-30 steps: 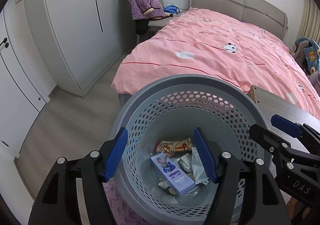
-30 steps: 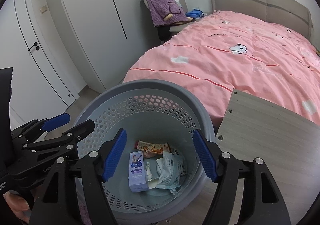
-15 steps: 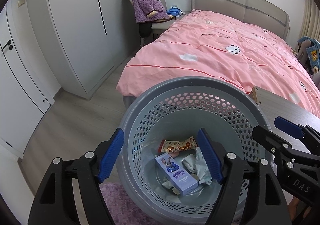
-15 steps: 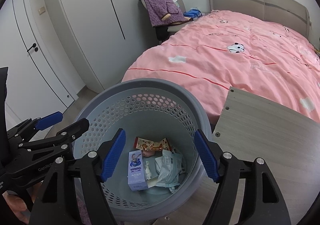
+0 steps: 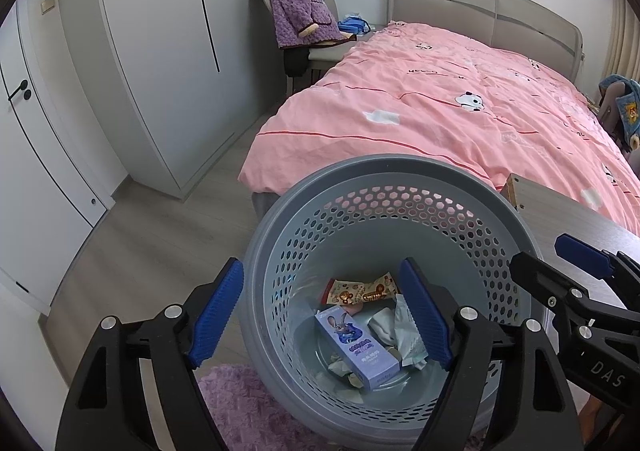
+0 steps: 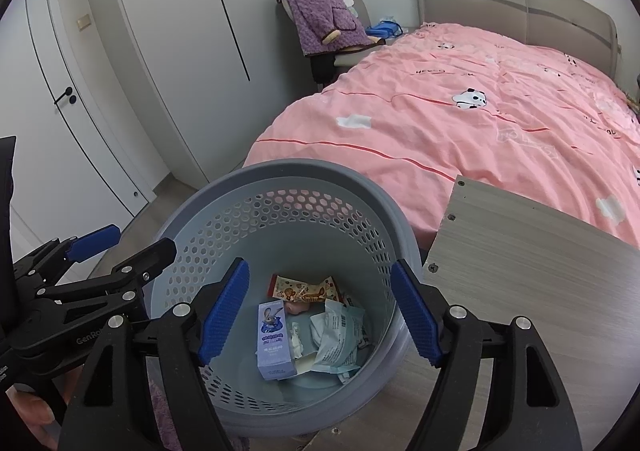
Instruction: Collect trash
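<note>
One grey perforated basket (image 5: 384,187) stands on the floor between a pink bed (image 5: 460,107) and a wooden table (image 6: 520,251). Inside lie one blue box (image 5: 356,347), one orange snack wrapper (image 5: 360,289) and several crumpled pale wrappers (image 6: 336,335). Two grippers hover above it: the left gripper (image 5: 320,315) is opening, the right gripper (image 6: 320,313) is opening too, both empty, the trash below their jaws.

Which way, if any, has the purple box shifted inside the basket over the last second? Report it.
No. The purple box lies in the same spot on the basket floor, just below the snack wrapper, as before.
</note>
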